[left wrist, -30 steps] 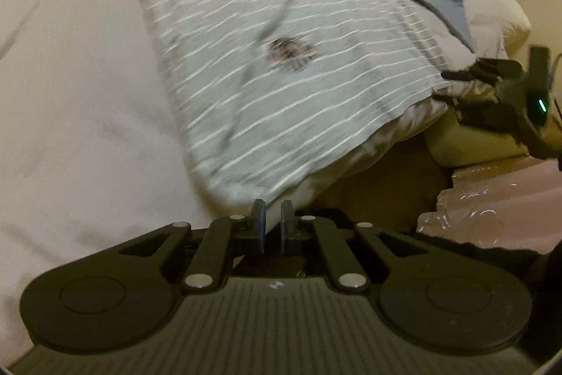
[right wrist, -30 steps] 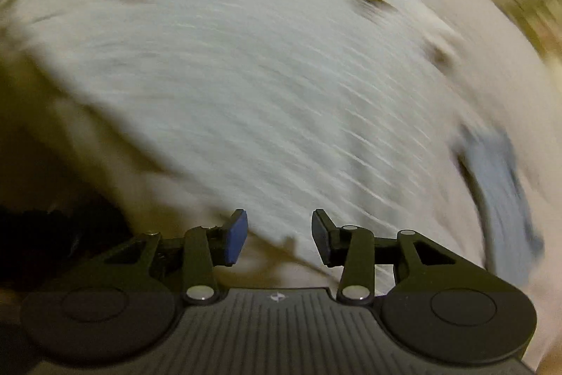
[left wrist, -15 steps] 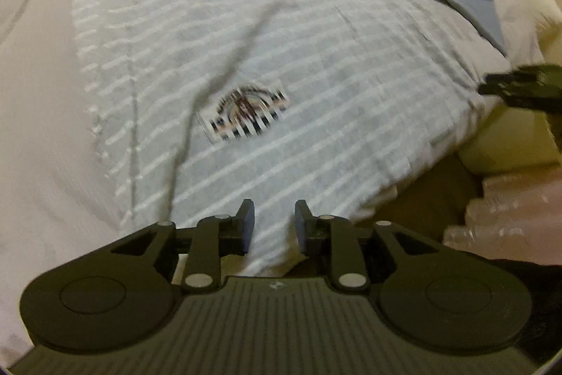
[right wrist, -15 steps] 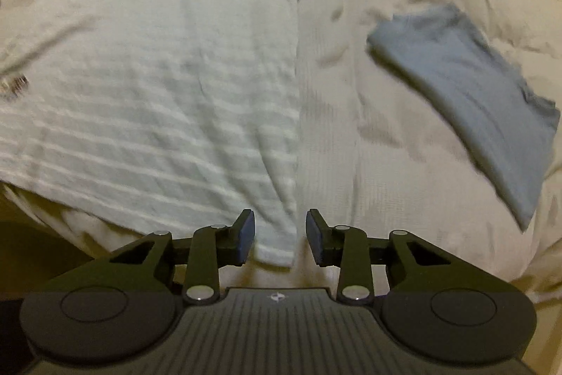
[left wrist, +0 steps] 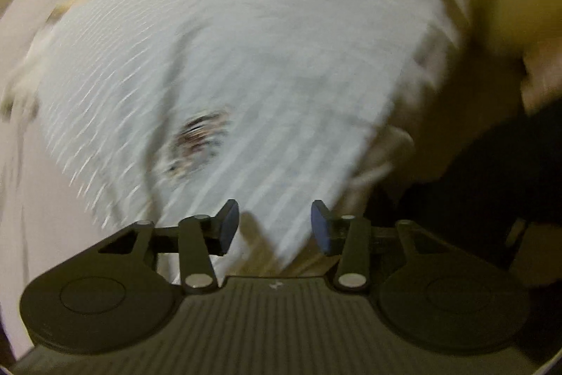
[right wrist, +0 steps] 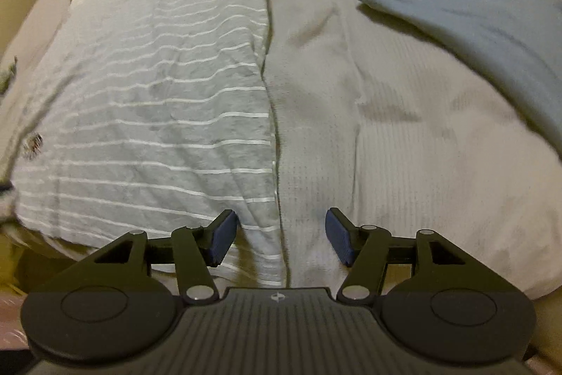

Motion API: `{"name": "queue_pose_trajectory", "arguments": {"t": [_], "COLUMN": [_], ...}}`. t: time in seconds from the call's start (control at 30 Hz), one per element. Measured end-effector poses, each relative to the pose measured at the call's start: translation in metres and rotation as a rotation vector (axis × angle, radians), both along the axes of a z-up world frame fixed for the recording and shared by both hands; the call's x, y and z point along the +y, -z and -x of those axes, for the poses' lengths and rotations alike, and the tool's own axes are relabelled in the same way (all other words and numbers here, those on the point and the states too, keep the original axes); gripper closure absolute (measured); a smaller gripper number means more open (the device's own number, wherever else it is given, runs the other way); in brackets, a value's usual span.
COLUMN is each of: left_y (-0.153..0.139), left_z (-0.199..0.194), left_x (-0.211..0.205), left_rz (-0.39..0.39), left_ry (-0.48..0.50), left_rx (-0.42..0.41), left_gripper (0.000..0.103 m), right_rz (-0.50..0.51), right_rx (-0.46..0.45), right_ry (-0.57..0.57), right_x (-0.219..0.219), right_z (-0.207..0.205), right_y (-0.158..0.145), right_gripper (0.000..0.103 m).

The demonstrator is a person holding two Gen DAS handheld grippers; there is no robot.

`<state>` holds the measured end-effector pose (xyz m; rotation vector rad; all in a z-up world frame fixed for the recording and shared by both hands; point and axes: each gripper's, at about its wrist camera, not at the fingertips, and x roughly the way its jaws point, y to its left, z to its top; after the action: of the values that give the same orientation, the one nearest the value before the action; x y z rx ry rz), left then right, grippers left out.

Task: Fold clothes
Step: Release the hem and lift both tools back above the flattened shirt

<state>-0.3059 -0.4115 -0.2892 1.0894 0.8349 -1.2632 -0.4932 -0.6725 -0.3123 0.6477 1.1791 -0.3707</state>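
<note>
Your right gripper [right wrist: 281, 236] gapes astride the striped T-shirt [right wrist: 147, 115]'s side edge at 6 o'clock—ready to pinch—while your left gripper [left wrist: 275, 225], equally wide and empty, nears its hem.

Left gripper [left wrist: 270, 227]: jaws spread wide, nothing between the blue pads [left wrist: 227, 227]; view heavily motion-blurred. Right gripper [right wrist: 279, 236]: jaws likewise wide apart and empty, blue pads [right wrist: 224, 236] sharp in frame, pointing forward and slightly downward.

Grey white-striped shirt [right wrist: 151, 115] lies flat, spread out.
</note>
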Motion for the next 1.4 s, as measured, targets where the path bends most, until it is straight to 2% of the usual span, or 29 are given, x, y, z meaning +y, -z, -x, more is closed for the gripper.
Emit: {"name": "queue_pose_trajectory", "arguments": {"t": [0.07, 0.1, 0.2, 0.23, 0.27, 0.33, 0.37, 0.4, 0.43, 0.5, 0.7, 0.9, 0.93, 0.97, 1.0, 1.03, 1.17, 1.3, 1.4], "left_y": [0.011, 0.017, 0.038, 0.043, 0.046, 0.046, 0.044, 0.04, 0.035, 0.028, 0.026, 0.011, 0.007, 0.002, -0.004, -0.011, -0.039, -0.067, -0.086], "left_z": [0.019, 0.027, 0.038, 0.039, 0.037, 0.033, 0.031, 0.031, 0.033, 0.037, 0.029, 0.023, 0.021, 0.019, 0.017, 0.015, -0.004, -0.039, -0.071], "left_x": [-0.001, 0.0, 0.001, 0.001, 0.0, -0.001, -0.001, -0.001, 0.0, 0.003, 0.001, 0.001, 0.001, 0.002, 0.003, 0.004, 0.01, 0.02, 0.029], "left_rz": [-0.007, -0.01, -0.04, -0.049, -0.053, -0.058, -0.054, -0.043, -0.032, -0.019, -0.027, -0.016, -0.015, -0.012, -0.006, 0.0, 0.036, 0.093, 0.145], "left_ry": [0.091, 0.132, 0.193, 0.2, 0.193, 0.169, 0.159, 0.158, 0.164, 0.185, 0.134, 0.1, 0.081, 0.062, 0.039, 0.015, -0.163, -0.377, -0.495], "left_rx": [-0.073, -0.133, -0.296, -0.329, -0.331, -0.286, -0.263, -0.247, -0.233, -0.212, -0.128, -0.013, -0.004, -0.001, 0.001, 0.001, -0.009, -0.039, -0.075], "left_gripper": [0.042, 0.04, 0.04, 0.042, 0.054, 0.073, 0.086, 0.094, 0.099, 0.103, 0.103, 0.103, 0.102, 0.098, 0.097, 0.094, 0.091, 0.08, 0.071], "right_rz": [-0.02, -0.03, -0.047, -0.043, -0.036, 0.001, 0.02, 0.043, 0.059, 0.085, 0.095, 0.13, 0.137, 0.149, 0.163, 0.183, 0.244, 0.249, 0.263], "right_rx": [0.006, 0.008, 0.026, 0.039, 0.056, 0.085, 0.099, 0.109, 0.118, 0.133, 0.172, 0.23, 0.23, 0.22, 0.208, 0.191, 0.112, 0.024, -0.04], "right_ry": [0.022, 0.029, 0.025, 0.015, 0.003, -0.032, -0.05, -0.067, -0.076, -0.097, -0.138, -0.142, -0.14, -0.142, -0.144, -0.159, -0.221, -0.273, -0.312], "right_x": [-0.003, -0.003, 0.001, 0.004, 0.006, 0.01, 0.011, 0.012, 0.012, 0.011, 0.013, 0.017, 0.018, 0.019, 0.019, 0.021, 0.023, 0.025, 0.031], "right_z": [-0.001, -0.002, -0.008, -0.012, -0.015, -0.022, -0.025, -0.027, -0.026, -0.025, -0.03, -0.045, -0.048, -0.051, -0.053, -0.057, -0.078, -0.111, -0.139], "right_y": [0.0, 0.001, 0.002, 0.002, 0.002, -0.002, -0.004, -0.009, -0.013, -0.02, -0.011, -0.008, -0.011, -0.016, -0.022, -0.029, -0.056, -0.078, -0.094], "right_gripper": [0.063, 0.067, 0.081, 0.101, 0.103, 0.103, 0.103, 0.103, 0.103, 0.103, 0.103, 0.103, 0.095, 0.08, 0.076, 0.067, 0.064, 0.064, 0.058]}}
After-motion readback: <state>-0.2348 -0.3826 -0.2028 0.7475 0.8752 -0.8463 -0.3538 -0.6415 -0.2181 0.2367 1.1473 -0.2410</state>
